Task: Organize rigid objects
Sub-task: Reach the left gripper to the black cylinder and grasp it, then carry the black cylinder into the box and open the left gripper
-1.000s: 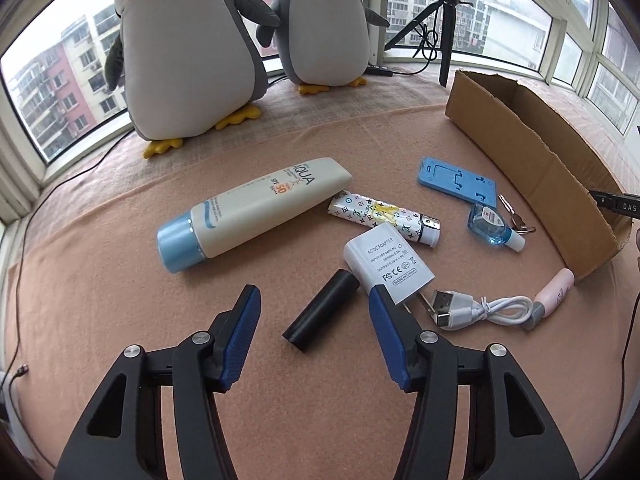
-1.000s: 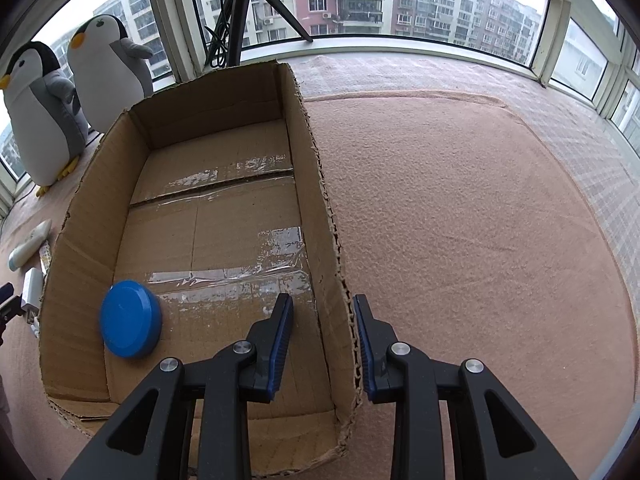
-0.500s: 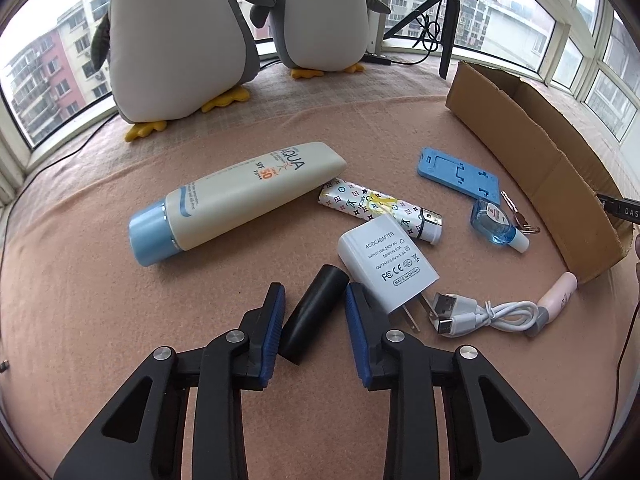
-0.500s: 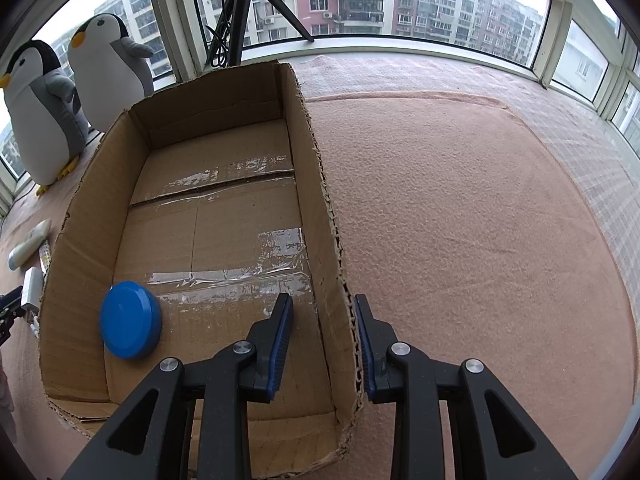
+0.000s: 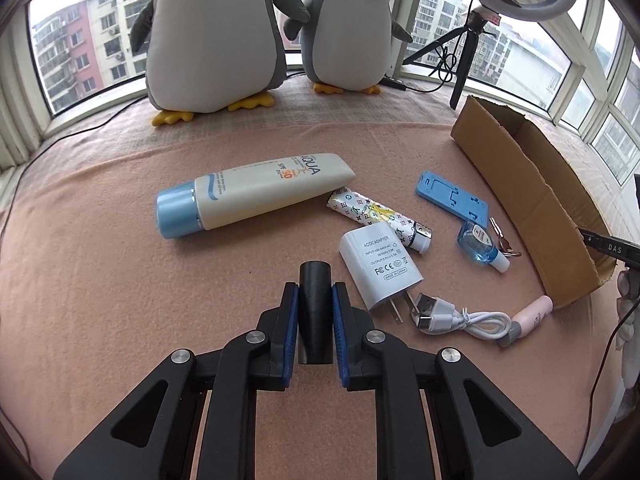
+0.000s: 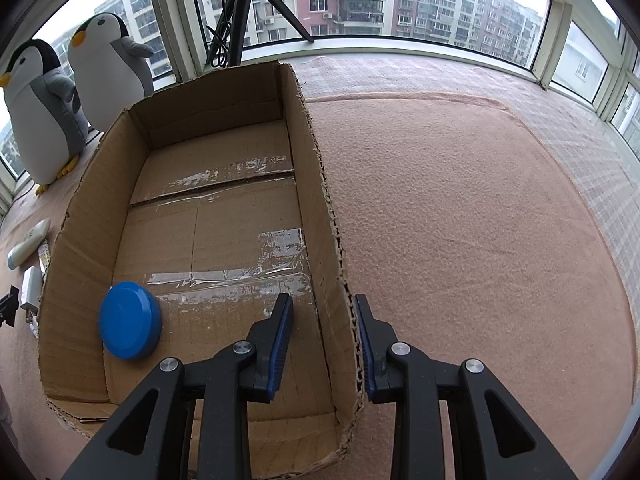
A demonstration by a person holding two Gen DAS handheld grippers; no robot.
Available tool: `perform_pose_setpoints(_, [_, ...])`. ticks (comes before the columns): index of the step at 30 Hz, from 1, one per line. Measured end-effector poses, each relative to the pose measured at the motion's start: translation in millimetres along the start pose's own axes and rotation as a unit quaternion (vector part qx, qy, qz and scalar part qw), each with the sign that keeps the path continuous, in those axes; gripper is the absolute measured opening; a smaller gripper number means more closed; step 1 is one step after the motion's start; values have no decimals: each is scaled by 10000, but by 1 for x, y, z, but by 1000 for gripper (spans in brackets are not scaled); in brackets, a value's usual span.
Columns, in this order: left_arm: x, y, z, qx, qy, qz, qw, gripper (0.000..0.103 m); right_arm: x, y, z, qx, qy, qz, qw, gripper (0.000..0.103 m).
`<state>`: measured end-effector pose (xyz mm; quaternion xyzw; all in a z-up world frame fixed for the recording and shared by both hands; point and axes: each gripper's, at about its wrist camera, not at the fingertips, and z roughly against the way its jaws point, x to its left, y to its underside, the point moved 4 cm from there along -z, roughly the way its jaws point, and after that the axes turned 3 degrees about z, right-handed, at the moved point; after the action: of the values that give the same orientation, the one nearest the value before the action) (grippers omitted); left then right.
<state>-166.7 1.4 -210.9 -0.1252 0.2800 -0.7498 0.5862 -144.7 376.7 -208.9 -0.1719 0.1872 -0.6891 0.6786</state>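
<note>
My left gripper [image 5: 315, 292] is shut on a black cylinder [image 5: 315, 276], which lies lengthwise between the blue pads just above the pink mat. Beside it lie a white adapter [image 5: 380, 268], a patterned tube [image 5: 376, 216] and a large sunscreen tube [image 5: 256, 196]. The cardboard box [image 5: 532, 204] stands to the right. In the right wrist view my right gripper [image 6: 322, 304] is open and straddles the box's right wall [image 6: 312, 152], one finger inside and one outside. A blue round lid [image 6: 130, 326] leans in the box's near left corner.
A blue phone stand [image 5: 452, 198], a small blue bottle [image 5: 478, 244], a white USB cable [image 5: 460, 320] and a pink stick [image 5: 532, 314] lie near the box. Two plush penguins [image 5: 212, 36] and a tripod [image 5: 460, 64] stand by the windows.
My left gripper moved forward over the black cylinder and closed on it; the cylinder now lines up with the fingers. The right gripper and box have not moved.
</note>
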Motion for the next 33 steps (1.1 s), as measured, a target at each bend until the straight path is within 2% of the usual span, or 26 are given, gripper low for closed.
perform_pose_setpoints(5, [-18,-13,27,-294,163,-92,9994,15,0,0,0,-2,-3,-4,10000,27])
perform_pose_setpoints(12, [-79,-32,38,-444,569,-383,9967,15,0,-1,0,1,1,0,10000,27])
perform_pose_setpoints(18, [-151,-49,29,-450,1080,-738,9904,15,1,-1,0,1,2,-1,10000,27])
perform_pose_setpoints(22, [-192,-60,17,-404,1284,-896,9868,15,1,-1,0,-1,-10,-15,10000,27])
perform_pose_setpoints(27, [-229,-71,-1,-322,1366,-1030,9847,15,3,-3,1,1,-19,-18,10000,27])
perform_pose_setpoints(33, [-249,-77,-18,-205,1336,-1063,9851,15,5,-3,0,1,-22,-15,10000,27])
